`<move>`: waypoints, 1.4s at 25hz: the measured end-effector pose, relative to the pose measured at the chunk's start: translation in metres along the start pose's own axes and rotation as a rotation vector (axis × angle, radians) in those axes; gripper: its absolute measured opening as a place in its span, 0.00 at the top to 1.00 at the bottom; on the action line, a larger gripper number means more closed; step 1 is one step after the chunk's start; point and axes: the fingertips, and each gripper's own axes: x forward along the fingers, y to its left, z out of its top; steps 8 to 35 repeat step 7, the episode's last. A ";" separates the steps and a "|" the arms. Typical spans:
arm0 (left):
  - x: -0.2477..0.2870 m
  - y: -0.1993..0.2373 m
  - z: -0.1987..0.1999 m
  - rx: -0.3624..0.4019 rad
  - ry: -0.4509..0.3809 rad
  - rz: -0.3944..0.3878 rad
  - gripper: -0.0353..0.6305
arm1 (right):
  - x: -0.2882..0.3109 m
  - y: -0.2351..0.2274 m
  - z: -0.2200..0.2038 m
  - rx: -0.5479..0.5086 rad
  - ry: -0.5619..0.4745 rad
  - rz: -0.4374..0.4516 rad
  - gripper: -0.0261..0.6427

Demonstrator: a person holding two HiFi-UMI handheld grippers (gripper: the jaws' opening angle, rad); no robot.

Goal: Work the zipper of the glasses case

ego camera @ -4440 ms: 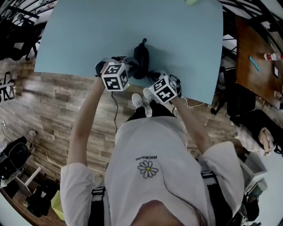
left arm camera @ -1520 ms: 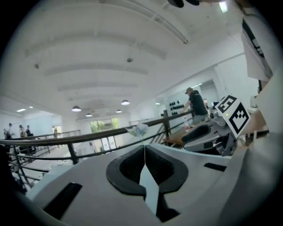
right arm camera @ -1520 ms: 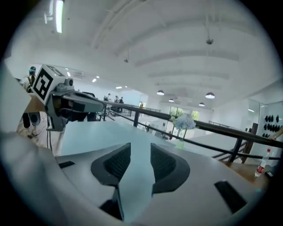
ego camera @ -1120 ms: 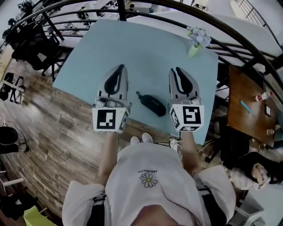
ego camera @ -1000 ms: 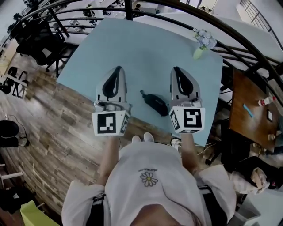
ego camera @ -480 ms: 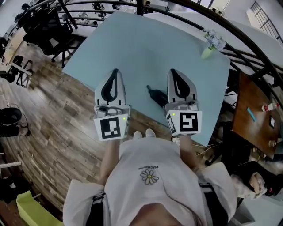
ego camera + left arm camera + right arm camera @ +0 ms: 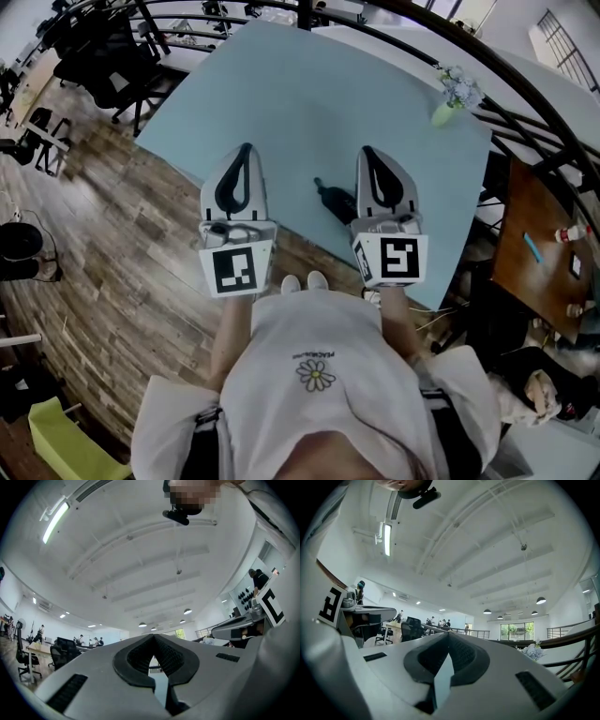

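The black glasses case (image 7: 335, 200) lies on the light blue table (image 7: 309, 94) near its front edge, its small pull pointing to the far left. Its right end is hidden behind my right gripper (image 7: 367, 152). My left gripper (image 7: 246, 150) hovers to the left of the case, apart from it. Both grippers are raised side by side with nothing in them. In the left gripper view the left gripper (image 7: 152, 637) is shut, with the ceiling beyond it. In the right gripper view the right gripper (image 7: 449, 635) is shut too, and the case does not show.
A small vase of flowers (image 7: 448, 101) stands at the table's far right corner. A brown side table (image 7: 539, 253) with small items is off to the right. Dark chairs (image 7: 103, 56) and a curved railing (image 7: 506, 94) lie beyond the table, over wooden flooring (image 7: 112, 244).
Both grippers have left the case, where they worked earlier, and now hang raised on either side of it. Over the last second they drew slightly nearer, the right one covering the case's right end.
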 end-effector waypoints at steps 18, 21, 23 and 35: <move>-0.001 0.003 -0.001 0.000 -0.006 -0.009 0.92 | 0.001 -0.003 -0.004 -0.012 0.011 -0.009 0.95; -0.001 0.003 -0.001 0.000 -0.006 -0.009 0.92 | 0.001 -0.003 -0.004 -0.012 0.011 -0.009 0.95; -0.001 0.003 -0.001 0.000 -0.006 -0.009 0.92 | 0.001 -0.003 -0.004 -0.012 0.011 -0.009 0.95; -0.001 0.003 -0.001 0.000 -0.006 -0.009 0.92 | 0.001 -0.003 -0.004 -0.012 0.011 -0.009 0.95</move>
